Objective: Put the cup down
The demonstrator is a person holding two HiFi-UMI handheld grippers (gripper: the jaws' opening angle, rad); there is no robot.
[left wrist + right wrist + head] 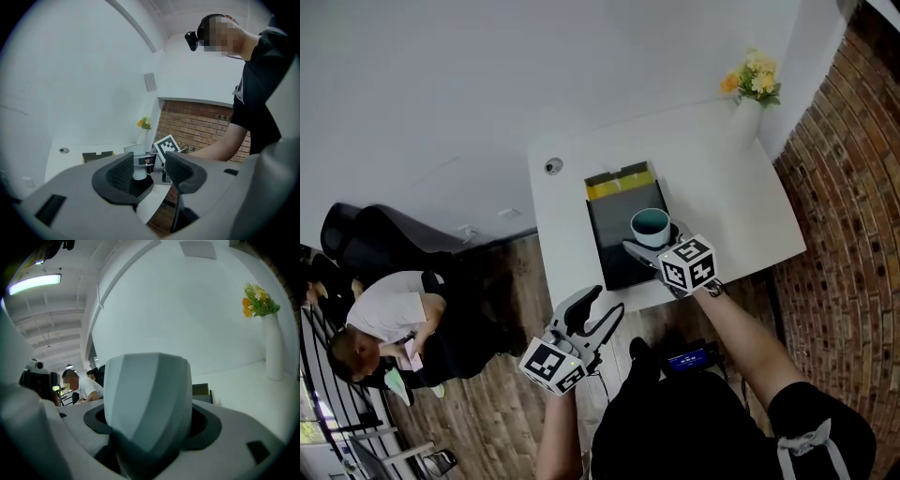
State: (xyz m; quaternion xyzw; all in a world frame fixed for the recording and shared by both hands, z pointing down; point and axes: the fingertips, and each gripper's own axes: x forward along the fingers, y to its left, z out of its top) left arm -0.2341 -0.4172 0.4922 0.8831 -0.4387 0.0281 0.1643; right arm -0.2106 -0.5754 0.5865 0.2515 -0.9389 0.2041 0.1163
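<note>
A faceted white cup [651, 227] with a teal inside is over the dark tray [614, 248] on the white table [722, 187]. My right gripper [654, 238] is shut on the cup from the near side. In the right gripper view the cup [147, 399] fills the space between the two pads of that gripper [150, 430]. Whether the cup's base touches the tray cannot be told. My left gripper [604, 306] is open and empty, off the table's near edge above the wooden floor. Between the spread fingers of the left gripper [149, 171] the cup [138, 169] shows in the distance.
The tray has a yellow strip [619, 183] at its far end. A white vase with yellow flowers [750, 89] stands at the table's far right corner and a small round fitting [552, 166] at far left. A brick wall [853, 187] runs along the right. A seated person [384, 319] is at left.
</note>
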